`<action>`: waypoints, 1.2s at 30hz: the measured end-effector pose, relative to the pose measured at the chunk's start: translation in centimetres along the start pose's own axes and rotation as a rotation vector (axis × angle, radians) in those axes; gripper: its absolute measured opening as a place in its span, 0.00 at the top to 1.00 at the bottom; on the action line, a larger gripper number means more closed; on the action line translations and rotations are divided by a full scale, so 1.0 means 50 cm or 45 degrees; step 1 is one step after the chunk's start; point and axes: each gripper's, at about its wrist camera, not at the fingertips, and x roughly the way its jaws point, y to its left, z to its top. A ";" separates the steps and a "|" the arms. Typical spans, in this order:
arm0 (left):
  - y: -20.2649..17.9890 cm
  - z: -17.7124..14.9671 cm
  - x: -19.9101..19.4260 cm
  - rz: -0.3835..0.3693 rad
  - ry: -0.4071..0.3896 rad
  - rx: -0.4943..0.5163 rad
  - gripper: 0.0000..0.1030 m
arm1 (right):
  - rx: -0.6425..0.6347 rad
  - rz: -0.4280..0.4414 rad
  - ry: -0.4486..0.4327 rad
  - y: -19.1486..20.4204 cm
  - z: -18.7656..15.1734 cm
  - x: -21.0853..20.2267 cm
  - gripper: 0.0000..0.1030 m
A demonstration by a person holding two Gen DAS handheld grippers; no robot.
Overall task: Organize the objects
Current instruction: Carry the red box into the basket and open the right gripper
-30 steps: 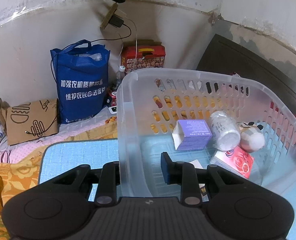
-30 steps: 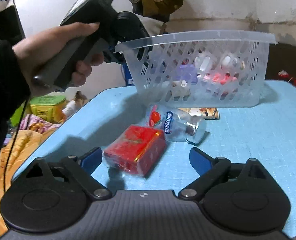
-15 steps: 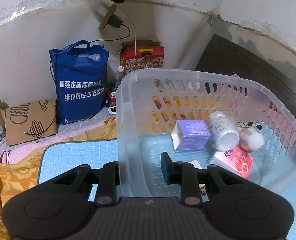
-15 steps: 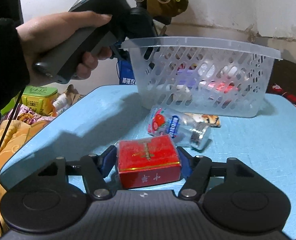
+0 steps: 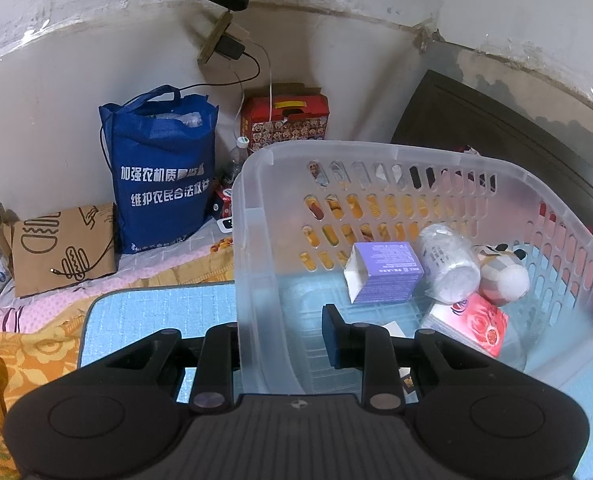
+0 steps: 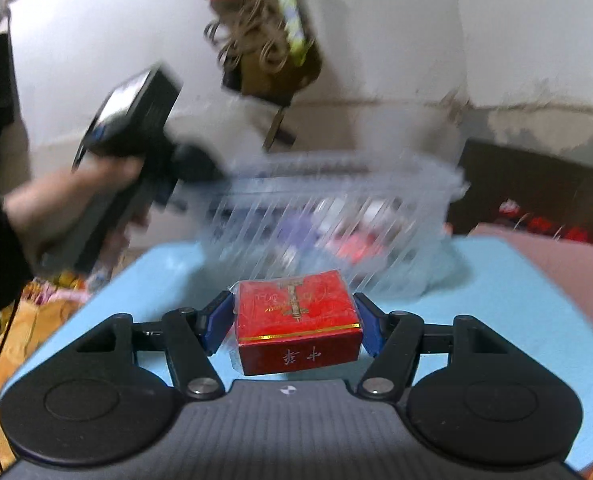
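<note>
My left gripper point(image 5: 282, 336) is shut on the near corner wall of the clear plastic basket point(image 5: 256, 264), one finger outside and one inside. The basket holds a purple box point(image 5: 384, 272), a white roll point(image 5: 450, 264), a plush toy point(image 5: 502, 276) and a pink tissue pack point(image 5: 472, 320). My right gripper point(image 6: 294, 320) is shut on a red box point(image 6: 296, 320) with gold trim, lifted above the blue mat point(image 6: 516, 300). The basket point(image 6: 336, 220) shows blurred beyond it, with the left gripper and hand point(image 6: 128, 160) at its left corner.
A blue tote bag point(image 5: 160, 168), a brown paper bag point(image 5: 64, 248) and a red carton point(image 5: 284, 120) stand by the wall on the left. A dark headboard point(image 5: 496, 140) is behind the basket. Bags hang from the wall above.
My right gripper closed on the red box and lifted it off the mat toward the basket; the bottle has dropped out of view. The left gripper keeps its hold on the basket.
</note>
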 end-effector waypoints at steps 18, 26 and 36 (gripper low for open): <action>0.002 0.002 -0.001 0.002 0.020 -0.016 0.69 | -0.056 0.077 0.306 -0.094 0.362 0.311 0.35; 0.005 0.003 0.000 -0.004 0.023 -0.006 0.70 | 0.013 0.125 0.469 -0.100 0.288 0.392 0.36; 0.000 0.003 -0.002 0.007 0.013 0.000 0.69 | 0.029 0.169 0.356 -0.121 0.302 0.372 0.00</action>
